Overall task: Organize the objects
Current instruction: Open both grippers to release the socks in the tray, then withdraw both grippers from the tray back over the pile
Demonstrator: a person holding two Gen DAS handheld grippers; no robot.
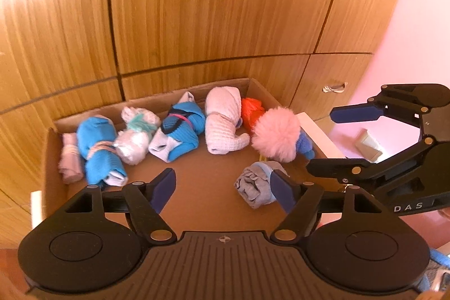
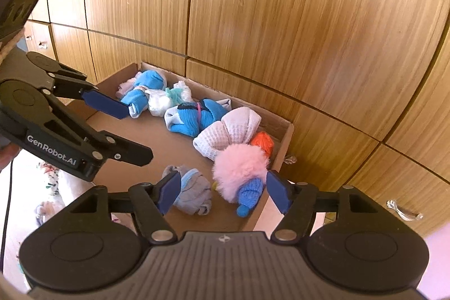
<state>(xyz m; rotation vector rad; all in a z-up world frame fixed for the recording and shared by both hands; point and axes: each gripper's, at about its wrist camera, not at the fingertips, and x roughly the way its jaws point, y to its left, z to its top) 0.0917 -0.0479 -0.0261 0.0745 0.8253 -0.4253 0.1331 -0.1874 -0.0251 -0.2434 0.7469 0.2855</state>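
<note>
Eight sock bundles (image 1: 97,151) lie in one cardboard box (image 1: 205,176).

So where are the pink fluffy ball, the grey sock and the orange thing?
pink fluffy ball (image 1: 275,132), left wrist view, middle of the fluff
grey sock (image 2: 192,190), right wrist view, rolled middle
orange thing (image 1: 251,110), left wrist view, visible top
</note>
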